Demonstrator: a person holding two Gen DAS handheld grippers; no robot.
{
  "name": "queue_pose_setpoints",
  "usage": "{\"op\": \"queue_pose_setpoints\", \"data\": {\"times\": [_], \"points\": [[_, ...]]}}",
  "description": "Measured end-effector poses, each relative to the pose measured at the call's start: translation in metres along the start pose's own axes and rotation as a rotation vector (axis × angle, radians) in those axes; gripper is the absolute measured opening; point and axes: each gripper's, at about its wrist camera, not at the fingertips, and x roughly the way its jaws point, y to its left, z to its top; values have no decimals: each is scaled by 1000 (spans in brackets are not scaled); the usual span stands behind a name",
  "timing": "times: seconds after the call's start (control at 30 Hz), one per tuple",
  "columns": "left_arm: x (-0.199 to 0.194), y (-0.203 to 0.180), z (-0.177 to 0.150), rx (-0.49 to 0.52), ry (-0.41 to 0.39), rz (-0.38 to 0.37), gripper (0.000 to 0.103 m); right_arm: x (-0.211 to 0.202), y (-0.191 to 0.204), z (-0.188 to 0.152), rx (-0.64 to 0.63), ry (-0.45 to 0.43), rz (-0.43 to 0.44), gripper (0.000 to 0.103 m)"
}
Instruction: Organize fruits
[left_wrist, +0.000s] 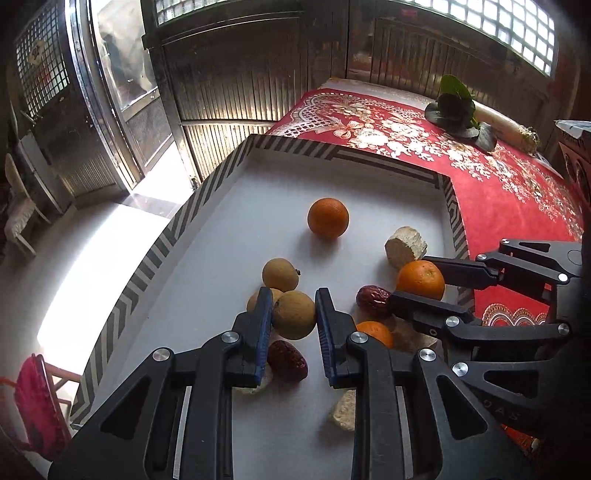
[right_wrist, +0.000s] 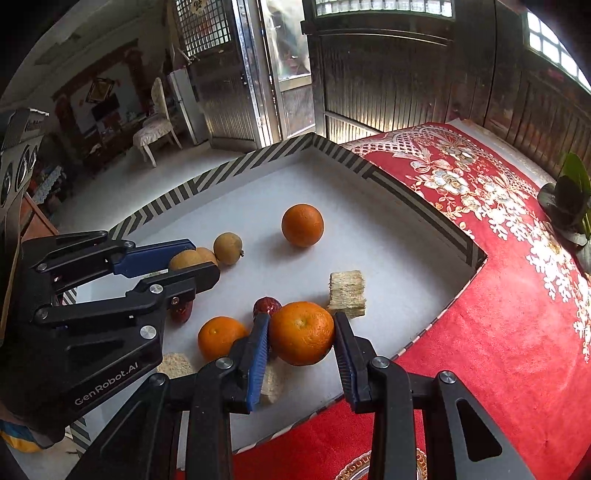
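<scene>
In the left wrist view my left gripper (left_wrist: 293, 301) is shut on a round tan fruit (left_wrist: 295, 315), over the white tray (left_wrist: 295, 146) with the striped rim. Two more tan fruits (left_wrist: 280, 274) lie just behind it. My right gripper (right_wrist: 301, 319) is shut on an orange (right_wrist: 301, 334) near the tray's right edge; the same orange (left_wrist: 421, 279) shows in the left wrist view. A second orange (right_wrist: 302, 225) sits alone mid-tray. A third orange (right_wrist: 219, 338) lies beside the right gripper's left finger. Two red dates (left_wrist: 373, 301) (left_wrist: 287, 360) rest between the grippers.
Pale biscuit blocks (right_wrist: 347, 295) lie in the tray, one by the right rim, others under the grippers. The tray sits on a red flowered tablecloth (right_wrist: 498, 295). A leafy green plant (left_wrist: 456, 107) and a white radish (left_wrist: 506, 127) lie at the far side. The floor drops away left of the tray.
</scene>
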Motion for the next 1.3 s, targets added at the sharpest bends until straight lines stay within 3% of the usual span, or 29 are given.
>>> {"op": "queue_pose_setpoints", "data": {"times": [0.2,0.23,0.3,0.33,0.8,1.3], "points": [[1,1,0,-3,-10,25,29,-6,3,-3,8,-14,-4,35],[1,1,0,-4,-9,25,32,-8,4,-4,9,-17,-5,35],[1,2,0,-9,-10,27,51,-12,4,-5,13,-26,-10,36],[0,2,-1,-12,-17,31,51,-14,5,-7,16,-32,-15,36],[-29,10,-7,-87,-100,66,52,-45,9,-19,89,-126,-16,42],[-59,2,-16,-85,-203,102,52,-69,12,-31,100,-168,-40,47]]}}
